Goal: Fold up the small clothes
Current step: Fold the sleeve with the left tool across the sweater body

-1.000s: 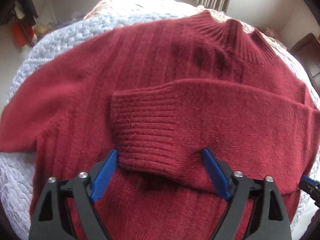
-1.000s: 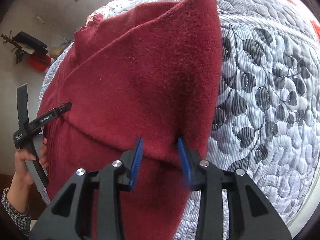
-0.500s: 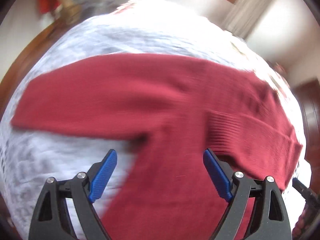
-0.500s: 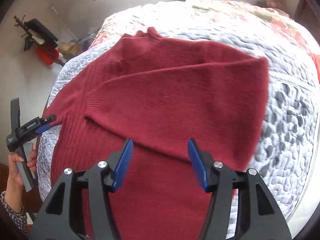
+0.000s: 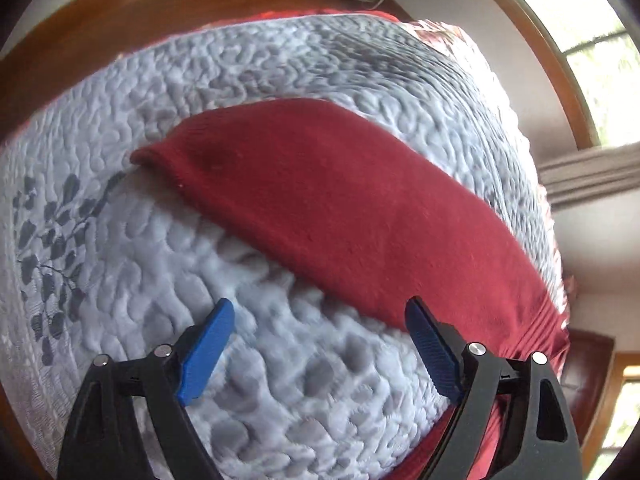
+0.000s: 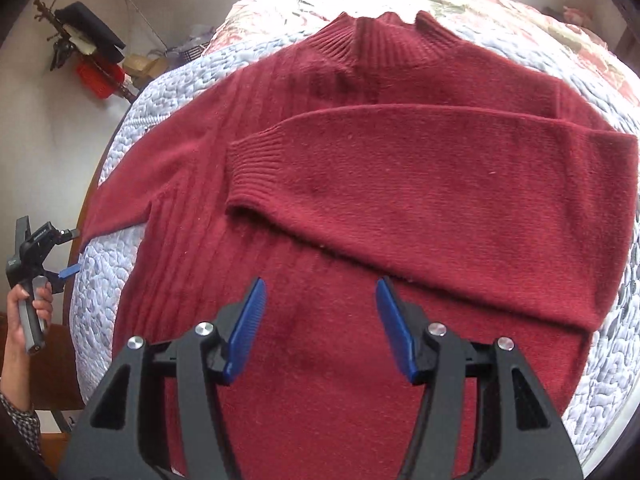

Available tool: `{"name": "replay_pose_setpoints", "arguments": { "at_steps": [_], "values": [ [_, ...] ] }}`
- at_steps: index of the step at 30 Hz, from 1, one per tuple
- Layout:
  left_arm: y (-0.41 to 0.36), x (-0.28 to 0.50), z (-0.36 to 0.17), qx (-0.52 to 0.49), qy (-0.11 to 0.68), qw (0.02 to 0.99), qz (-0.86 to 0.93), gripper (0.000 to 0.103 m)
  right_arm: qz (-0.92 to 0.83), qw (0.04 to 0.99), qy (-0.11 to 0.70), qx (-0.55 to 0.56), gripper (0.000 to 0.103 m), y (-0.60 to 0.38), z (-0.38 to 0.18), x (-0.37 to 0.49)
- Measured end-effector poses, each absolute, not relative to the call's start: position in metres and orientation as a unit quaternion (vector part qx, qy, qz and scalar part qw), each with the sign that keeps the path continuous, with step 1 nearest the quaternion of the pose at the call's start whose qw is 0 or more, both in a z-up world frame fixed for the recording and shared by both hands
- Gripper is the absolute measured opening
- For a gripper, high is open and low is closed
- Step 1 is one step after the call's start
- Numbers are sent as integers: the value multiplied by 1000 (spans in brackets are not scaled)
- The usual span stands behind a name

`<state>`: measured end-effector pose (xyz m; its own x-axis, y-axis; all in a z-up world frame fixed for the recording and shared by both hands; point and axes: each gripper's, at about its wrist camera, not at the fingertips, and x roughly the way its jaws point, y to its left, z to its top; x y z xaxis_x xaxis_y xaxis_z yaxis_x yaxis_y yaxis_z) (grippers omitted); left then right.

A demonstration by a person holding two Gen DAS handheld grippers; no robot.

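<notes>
A dark red knit sweater (image 6: 400, 184) lies flat on a pale quilted bedspread (image 6: 132, 120), collar at the far side. One sleeve (image 6: 420, 184) is folded across the chest, its ribbed cuff (image 6: 256, 168) pointing left. The other sleeve (image 5: 328, 204) stretches out over the quilt in the left wrist view. My right gripper (image 6: 320, 320) hovers open above the sweater's lower body, holding nothing. My left gripper (image 5: 320, 344) is open over bare quilt beside the outstretched sleeve; the right wrist view shows it in a hand (image 6: 28, 308) at the bed's left edge, near the sleeve's end.
The quilt (image 5: 280, 380) has a grey leaf print (image 5: 52, 248) on one side. A wooden bed frame (image 5: 80, 40) runs beyond the quilt. Clutter with a red box (image 6: 98, 76) stands on the floor at the far left. A window (image 5: 592, 40) is at right.
My left gripper has swung left off the folded cuff toward the outstretched sleeve, staying open. My right gripper let go of the sweater's folded edge, opened wider and drew back over the body.
</notes>
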<state>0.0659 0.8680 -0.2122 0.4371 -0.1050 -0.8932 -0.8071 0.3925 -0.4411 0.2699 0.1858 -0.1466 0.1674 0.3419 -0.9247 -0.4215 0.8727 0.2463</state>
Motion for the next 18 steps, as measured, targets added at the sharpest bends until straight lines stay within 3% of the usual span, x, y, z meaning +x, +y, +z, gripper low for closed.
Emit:
{"name": "replay_pose_setpoints", "arguments": {
  "at_steps": [12,14,16,18],
  "values": [
    [936,52,-253,-602,370,654,269,82,237,762,599,-58,59,207,-153,262],
    [943,50,-255,-606,358,650,285,74,233,762,601,-61,60,207,-153,262],
    [948,49,-255,-597,354,652,305,48,230,763,600,-64,61,207,-154,261],
    [951,47,-256,-588,356,653,318,36,228,763,601,-66,61,206,-155,260]
  ]
}}
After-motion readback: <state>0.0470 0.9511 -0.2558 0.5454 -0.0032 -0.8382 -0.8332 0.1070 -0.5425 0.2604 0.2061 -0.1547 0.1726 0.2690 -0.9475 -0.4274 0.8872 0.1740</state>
